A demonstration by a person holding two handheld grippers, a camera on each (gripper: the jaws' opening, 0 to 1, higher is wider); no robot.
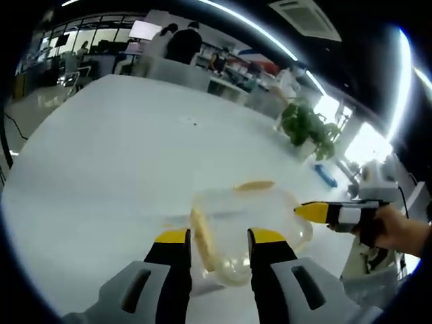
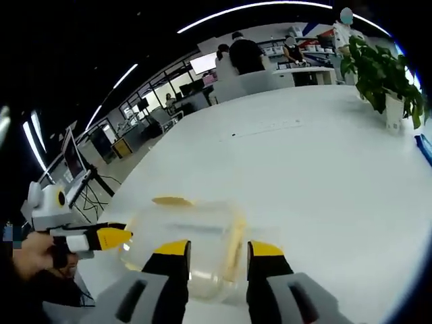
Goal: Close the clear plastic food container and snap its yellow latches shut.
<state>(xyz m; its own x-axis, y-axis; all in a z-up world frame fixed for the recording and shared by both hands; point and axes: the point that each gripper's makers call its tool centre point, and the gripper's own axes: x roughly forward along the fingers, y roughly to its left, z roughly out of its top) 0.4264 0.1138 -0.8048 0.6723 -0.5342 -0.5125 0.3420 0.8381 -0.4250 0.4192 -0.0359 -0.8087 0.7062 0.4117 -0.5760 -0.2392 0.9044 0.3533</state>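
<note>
While both jaws gape, container [image 1: 243,229] lies between left gripper [image 1: 219,237].

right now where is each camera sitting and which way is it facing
Left gripper view: rides the left gripper, looking along its open jaws over the clear container on the white table; the right gripper, held by a hand, enters from the right.
Right gripper view: rides the right gripper, facing the container from the opposite side; the left gripper and a hand enter from the left.
Shared: container, table, potted plant.
</note>
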